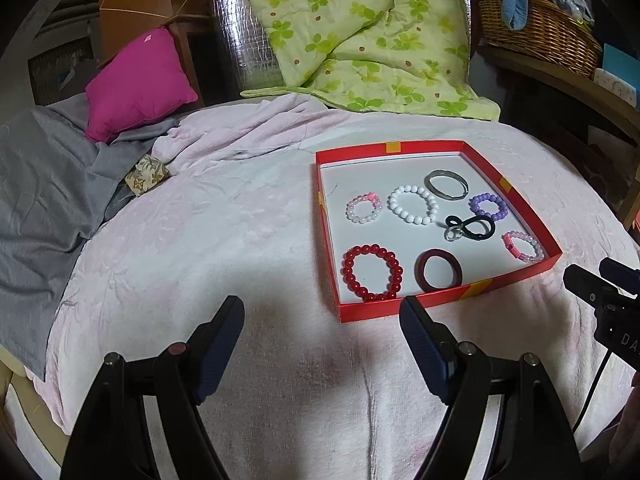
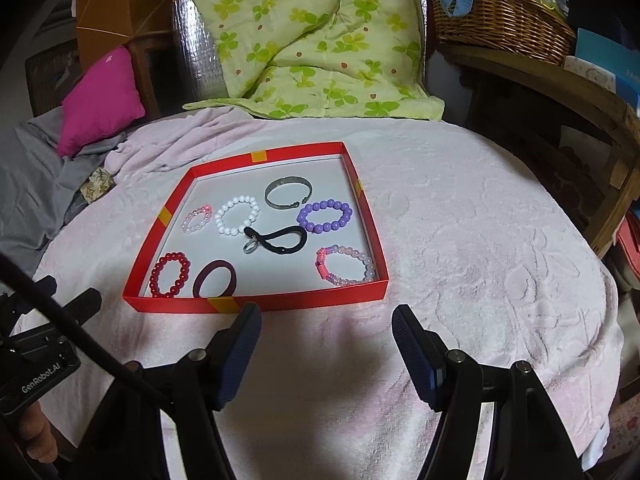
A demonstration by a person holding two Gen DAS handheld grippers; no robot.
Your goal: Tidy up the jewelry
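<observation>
A shallow red box (image 1: 452, 305) (image 2: 256, 303) lies on a pale pink towel and holds several bracelets: a red bead one (image 1: 372, 273) (image 2: 170, 274), a dark maroon bangle (image 1: 438, 270) (image 2: 214, 279), a white bead one (image 1: 413, 204) (image 2: 237, 215), a silver cuff (image 1: 446, 184) (image 2: 286, 193), a purple bead one (image 1: 488, 207) (image 2: 325, 216), a black loop with a ring (image 1: 468, 229) (image 2: 276, 240) and two pink bead ones. My left gripper (image 1: 322, 320) is open and empty, just in front of the box's near left corner. My right gripper (image 2: 326, 328) is open and empty, just in front of the box's near right edge.
A magenta pillow (image 1: 138, 84) and grey cloth (image 1: 40, 184) lie at the left. A green floral quilt (image 1: 360, 36) is behind the towel. A wicker basket (image 1: 536, 32) sits on a wooden shelf at the right. The towel (image 2: 480, 240) extends right of the box.
</observation>
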